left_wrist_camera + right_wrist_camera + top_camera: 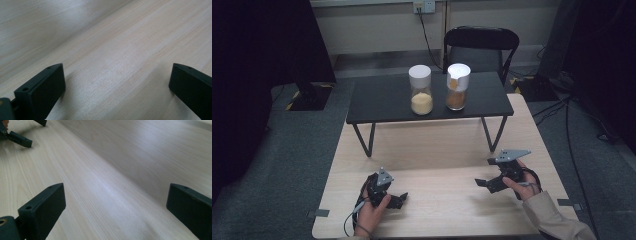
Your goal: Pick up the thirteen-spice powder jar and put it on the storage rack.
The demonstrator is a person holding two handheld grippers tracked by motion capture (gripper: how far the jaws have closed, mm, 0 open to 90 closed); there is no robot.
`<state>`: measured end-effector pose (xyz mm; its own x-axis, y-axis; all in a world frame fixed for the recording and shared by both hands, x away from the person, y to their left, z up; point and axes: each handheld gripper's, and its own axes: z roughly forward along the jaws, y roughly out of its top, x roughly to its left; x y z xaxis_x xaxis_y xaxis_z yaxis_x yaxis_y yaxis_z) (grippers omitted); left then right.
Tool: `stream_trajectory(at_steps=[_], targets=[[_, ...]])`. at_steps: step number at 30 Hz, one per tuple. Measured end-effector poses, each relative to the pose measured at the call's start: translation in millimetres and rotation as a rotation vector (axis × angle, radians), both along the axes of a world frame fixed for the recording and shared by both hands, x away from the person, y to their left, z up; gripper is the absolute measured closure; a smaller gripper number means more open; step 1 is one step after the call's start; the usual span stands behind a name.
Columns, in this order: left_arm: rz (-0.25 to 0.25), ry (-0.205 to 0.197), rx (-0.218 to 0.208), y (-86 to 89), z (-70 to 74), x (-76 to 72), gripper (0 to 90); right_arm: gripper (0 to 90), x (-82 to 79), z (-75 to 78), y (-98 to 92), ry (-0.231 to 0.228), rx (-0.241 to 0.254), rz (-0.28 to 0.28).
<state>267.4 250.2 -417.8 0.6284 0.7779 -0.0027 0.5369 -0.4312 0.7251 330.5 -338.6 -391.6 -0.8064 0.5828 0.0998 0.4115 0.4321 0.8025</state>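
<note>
Nearest the high camera, the person's two hands rest on the near edge of the pale wooden tabletop (pixel 437 150), each holding a black two-jaw tool. The left tool (pixel 398 199) lies low on the wood at the left, grasped by the left hand (pixel 371 212), with its grey three-cornered plate on top and a thin cable trailing off toward the table's edge. The right tool (pixel 482 183) sits at the right in the right hand (pixel 524 187), whose beige sleeve (pixel 557 217) enters from the bottom corner; its jaws point inward toward the left tool, and the two tools stay well apart. In the left gripper view the left tool's jaws stand wide apart with bare wood grain between them; the right gripper view shows the same of the right tool's jaws — spread wide, gripping nothing — and, far off in its upper left corner, the jaw tips of the other tool. Farther back, a small black bench-like table on angled metal legs (pixel 427 97) stands on the wooden tabletop. On it stand two clear glass jars with white lids, side by side but not touching — the left jar (pixel 421 90) holds pale yellow grains, the right jar (pixel 457 87) a brownish-orange powder. Behind them, on the grey carpeted floor, stands a black chair (pixel 481 47).
</note>
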Motion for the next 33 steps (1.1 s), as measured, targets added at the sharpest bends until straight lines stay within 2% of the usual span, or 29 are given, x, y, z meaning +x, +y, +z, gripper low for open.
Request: stream_trajectory(at_steps=[8,28,33], targets=[[0.000,0.000,0.000,0.0,0.1,0.0,0.0,1.1,-3.4,-4.2,-6.2,-0.002,-0.018,-0.012],[0.000,0.000,0.000,0.0,0.1,0.0,0.0,1.3,-4.8,-17.3,-13.8,-0.013,-0.073,0.008],[0.000,0.000,0.000,0.0,0.0,0.0,0.0,1.4,-5.5,-20.5,-11.8,-0.030,-0.109,0.017]])
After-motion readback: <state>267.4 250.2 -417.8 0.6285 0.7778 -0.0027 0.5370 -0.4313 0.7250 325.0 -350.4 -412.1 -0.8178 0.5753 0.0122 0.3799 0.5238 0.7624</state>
